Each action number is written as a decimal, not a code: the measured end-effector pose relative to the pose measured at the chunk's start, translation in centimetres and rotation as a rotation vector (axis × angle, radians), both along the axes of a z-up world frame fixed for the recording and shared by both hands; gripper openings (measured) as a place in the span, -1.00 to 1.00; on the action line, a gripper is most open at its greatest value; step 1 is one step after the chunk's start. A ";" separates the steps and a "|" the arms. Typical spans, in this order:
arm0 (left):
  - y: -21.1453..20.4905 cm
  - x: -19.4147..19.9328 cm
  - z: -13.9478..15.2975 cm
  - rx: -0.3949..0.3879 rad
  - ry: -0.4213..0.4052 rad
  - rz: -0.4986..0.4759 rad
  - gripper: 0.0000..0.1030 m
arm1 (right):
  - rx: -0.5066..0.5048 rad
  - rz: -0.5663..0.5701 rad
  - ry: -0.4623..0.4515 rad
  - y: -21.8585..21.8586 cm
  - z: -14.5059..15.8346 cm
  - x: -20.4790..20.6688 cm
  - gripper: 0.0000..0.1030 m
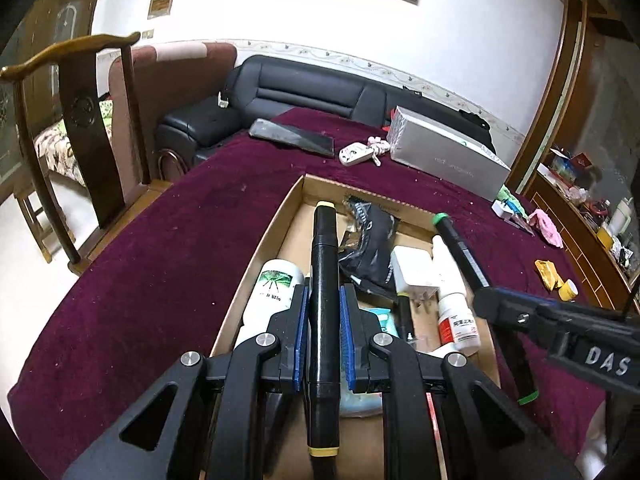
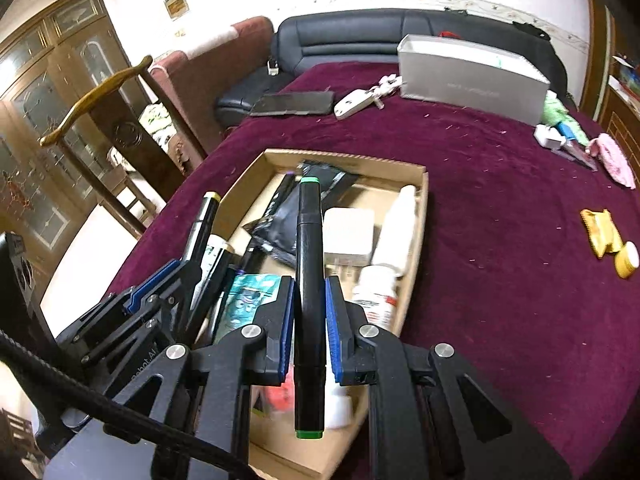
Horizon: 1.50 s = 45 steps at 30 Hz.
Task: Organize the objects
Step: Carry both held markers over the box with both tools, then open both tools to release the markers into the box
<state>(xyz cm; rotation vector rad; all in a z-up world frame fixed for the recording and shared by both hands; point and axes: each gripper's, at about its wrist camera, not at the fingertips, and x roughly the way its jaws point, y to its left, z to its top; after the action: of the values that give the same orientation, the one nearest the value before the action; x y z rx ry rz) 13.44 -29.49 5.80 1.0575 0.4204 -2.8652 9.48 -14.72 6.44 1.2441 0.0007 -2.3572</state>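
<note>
My left gripper (image 1: 324,300) is shut on a black marker with yellow ends (image 1: 325,304), held over the open cardboard box (image 1: 256,256). My right gripper (image 2: 309,296) is shut on a black marker with green ends (image 2: 308,280), also above the box (image 2: 423,216). Each gripper shows in the other view: the right one (image 1: 496,304) with its green-ended marker (image 1: 464,248), the left one (image 2: 180,280) with its yellow-ended marker (image 2: 202,224). The box holds a white bottle (image 1: 276,284), a black pouch (image 1: 370,244), a white charger (image 1: 412,270), a small medicine bottle (image 1: 456,320) and a teal packet (image 2: 250,296).
The box sits on a maroon cloth-covered table (image 1: 160,248). On it lie a silver box (image 1: 444,152), a dark flat case (image 1: 292,136), a white remote (image 1: 356,154), a pink cloth (image 2: 612,156), a yellow wrapper (image 2: 600,232) and a yellow tape roll (image 2: 628,260). A wooden chair (image 1: 92,128) stands left.
</note>
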 end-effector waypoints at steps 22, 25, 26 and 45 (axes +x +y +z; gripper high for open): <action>0.2 -3.4 -1.8 0.019 -0.056 -0.071 -0.74 | 0.043 -0.054 -0.121 -2.6 -4.7 -5.5 -0.75; 0.3 -3.4 -1.8 0.025 -0.057 -0.077 -0.68 | 0.042 -0.056 -0.128 -2.8 -5.1 -5.5 -0.75; 0.4 -3.3 -1.8 0.025 -0.056 -0.077 -0.67 | 0.040 -0.056 -0.128 -2.7 -5.2 -5.5 -0.75; 2.1 0.1 3.0 -0.046 0.034 -0.050 0.13 | -0.065 -0.098 0.004 1.1 -0.5 -2.8 -0.38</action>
<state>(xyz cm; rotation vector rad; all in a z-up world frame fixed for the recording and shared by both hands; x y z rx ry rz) 13.59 -27.40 8.78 1.0274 0.3337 -2.9252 6.64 -13.58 5.98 1.2336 -0.1378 -2.4231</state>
